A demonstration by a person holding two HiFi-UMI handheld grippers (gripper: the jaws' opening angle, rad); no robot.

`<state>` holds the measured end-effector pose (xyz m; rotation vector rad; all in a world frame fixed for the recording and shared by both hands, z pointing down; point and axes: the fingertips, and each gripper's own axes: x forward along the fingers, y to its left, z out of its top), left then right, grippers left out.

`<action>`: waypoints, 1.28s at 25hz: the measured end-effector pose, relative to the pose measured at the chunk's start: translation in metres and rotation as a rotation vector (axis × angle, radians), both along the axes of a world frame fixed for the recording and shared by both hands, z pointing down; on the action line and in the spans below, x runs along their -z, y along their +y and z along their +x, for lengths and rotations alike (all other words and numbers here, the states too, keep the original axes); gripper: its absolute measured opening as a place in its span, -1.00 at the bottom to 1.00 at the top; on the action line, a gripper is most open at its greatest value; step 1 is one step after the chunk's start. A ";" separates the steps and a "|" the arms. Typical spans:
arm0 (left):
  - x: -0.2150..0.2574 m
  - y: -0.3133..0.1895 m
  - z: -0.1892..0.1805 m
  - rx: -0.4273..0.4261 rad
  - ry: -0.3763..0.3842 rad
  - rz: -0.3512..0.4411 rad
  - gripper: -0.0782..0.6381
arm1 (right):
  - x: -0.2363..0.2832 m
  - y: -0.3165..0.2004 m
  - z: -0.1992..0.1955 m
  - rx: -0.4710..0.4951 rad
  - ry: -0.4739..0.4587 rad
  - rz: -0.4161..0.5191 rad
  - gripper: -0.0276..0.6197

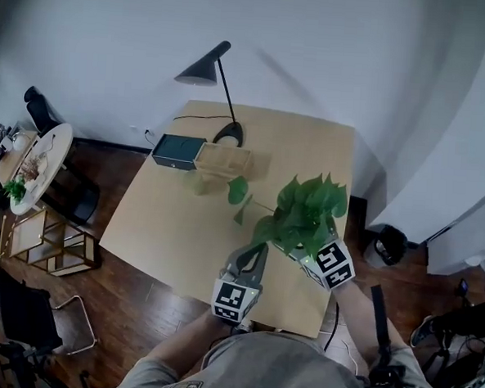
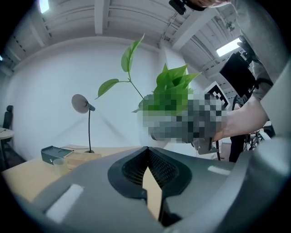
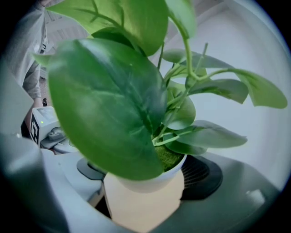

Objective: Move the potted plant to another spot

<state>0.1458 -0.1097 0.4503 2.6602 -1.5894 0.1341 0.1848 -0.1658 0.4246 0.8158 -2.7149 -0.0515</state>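
Note:
The potted plant (image 1: 307, 208), green broad leaves in a small white pot (image 3: 148, 202), hangs in the air over the near right part of the wooden table (image 1: 167, 225). My right gripper (image 1: 303, 248) is shut on the pot, one jaw on each side; its tips are hidden under the leaves in the head view. In the right gripper view the leaves (image 3: 109, 100) fill most of the picture. My left gripper (image 1: 255, 254) is beside it on the left, shut with nothing between its jaws, pointing level. From the left gripper (image 2: 145, 152) view the plant (image 2: 170, 88) shows up and to the right.
At the table's far side stand a black desk lamp (image 1: 211, 71), a dark green box (image 1: 178, 151), a wooden tray (image 1: 223, 160) and a small clear glass (image 1: 196, 183). A round side table (image 1: 39, 164) and chairs are at the left, a black bin (image 1: 387, 243) at the right.

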 end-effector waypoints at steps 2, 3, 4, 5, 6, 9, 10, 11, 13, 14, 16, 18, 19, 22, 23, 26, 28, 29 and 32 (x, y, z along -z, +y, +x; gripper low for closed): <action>0.003 0.002 -0.003 0.015 0.003 0.006 -0.80 | 0.002 0.003 -0.005 0.019 0.005 -0.003 0.57; 0.004 0.003 -0.003 0.022 0.002 0.007 -0.80 | 0.002 0.004 -0.006 0.027 0.009 -0.007 0.57; 0.005 0.004 -0.003 0.029 0.000 0.006 -0.80 | 0.001 0.004 -0.006 0.035 0.011 -0.013 0.57; 0.006 0.006 -0.002 0.037 -0.003 0.005 -0.80 | 0.000 0.005 -0.006 0.044 0.013 -0.018 0.57; 0.006 0.009 -0.003 0.047 -0.004 0.003 -0.80 | 0.000 0.006 -0.007 0.054 0.014 -0.022 0.57; 0.001 0.022 -0.011 0.080 0.002 -0.013 -0.80 | -0.002 0.015 -0.018 0.087 0.022 -0.023 0.57; -0.002 0.027 -0.015 0.089 0.008 -0.022 -0.80 | -0.003 0.018 -0.023 0.097 0.029 -0.020 0.57; -0.005 0.031 -0.020 0.098 0.012 -0.029 -0.80 | -0.004 0.020 -0.028 0.105 0.037 -0.016 0.57; -0.008 0.037 -0.031 0.115 0.020 -0.031 -0.80 | -0.004 0.023 -0.040 0.115 0.048 -0.013 0.57; -0.008 0.038 -0.037 0.121 0.025 -0.028 -0.80 | -0.004 0.025 -0.046 0.119 0.050 -0.013 0.57; -0.008 0.039 -0.050 0.125 0.037 -0.024 -0.80 | -0.003 0.028 -0.060 0.125 0.062 -0.007 0.57; -0.007 0.039 -0.066 0.125 0.051 -0.012 -0.80 | -0.003 0.026 -0.075 0.121 0.080 0.003 0.57; -0.006 0.038 -0.077 0.126 0.058 -0.005 -0.80 | -0.004 0.025 -0.085 0.117 0.088 0.007 0.57; -0.001 0.039 -0.113 0.120 0.063 0.015 -0.80 | -0.001 0.023 -0.122 0.107 0.105 0.015 0.57; 0.000 0.039 -0.127 0.116 0.063 0.018 -0.80 | 0.000 0.022 -0.135 0.106 0.109 0.016 0.57; 0.002 0.039 -0.170 0.112 0.069 0.021 -0.80 | 0.000 0.023 -0.176 0.106 0.124 0.019 0.57; 0.002 0.038 -0.199 0.106 0.067 0.024 -0.80 | 0.001 0.023 -0.204 0.104 0.138 0.026 0.57; 0.002 0.039 -0.213 0.105 0.065 0.022 -0.80 | 0.002 0.024 -0.218 0.103 0.142 0.028 0.57; 0.005 0.043 -0.256 0.108 0.063 0.018 -0.80 | 0.003 0.026 -0.259 0.101 0.145 0.022 0.57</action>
